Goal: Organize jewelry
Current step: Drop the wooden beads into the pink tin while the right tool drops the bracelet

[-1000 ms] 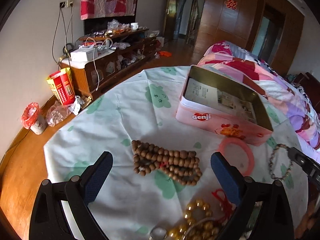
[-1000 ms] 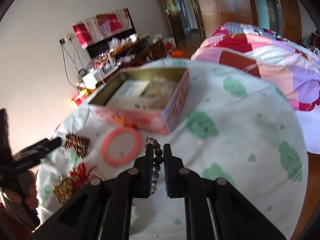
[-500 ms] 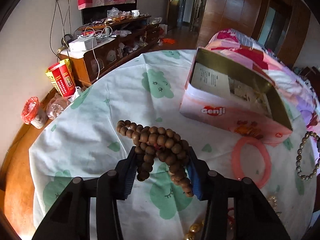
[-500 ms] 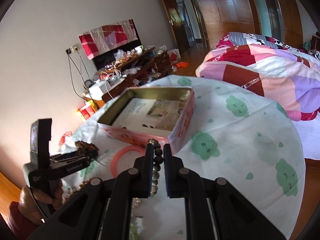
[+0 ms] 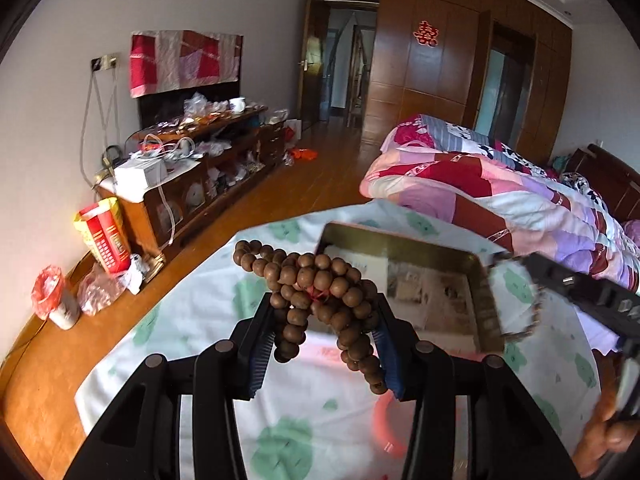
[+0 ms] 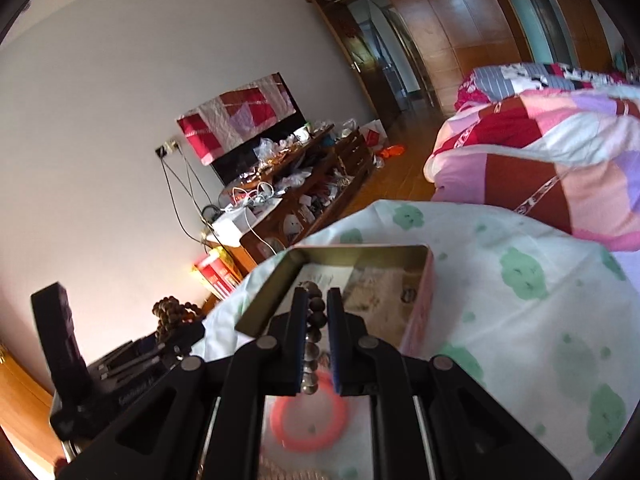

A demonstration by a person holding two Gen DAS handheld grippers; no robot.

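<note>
Both loads airborne: left gripper [image 5: 324, 320] clamps the wooden bead string [image 5: 320, 284], right gripper [image 6: 318, 332] pinches a dark bead bracelet [image 6: 314, 320], next lowering into the tin [image 6: 416, 300].

Soft daylight, heavy fisheye bending, dark vignetted corners, motion blur over the tablecloth [image 5: 192, 320]

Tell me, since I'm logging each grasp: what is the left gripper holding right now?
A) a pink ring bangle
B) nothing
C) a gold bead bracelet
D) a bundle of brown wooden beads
D: the left gripper is shut on the bundle of brown wooden beads, which hangs between its blue pads in front of the open pink tin box.
</note>
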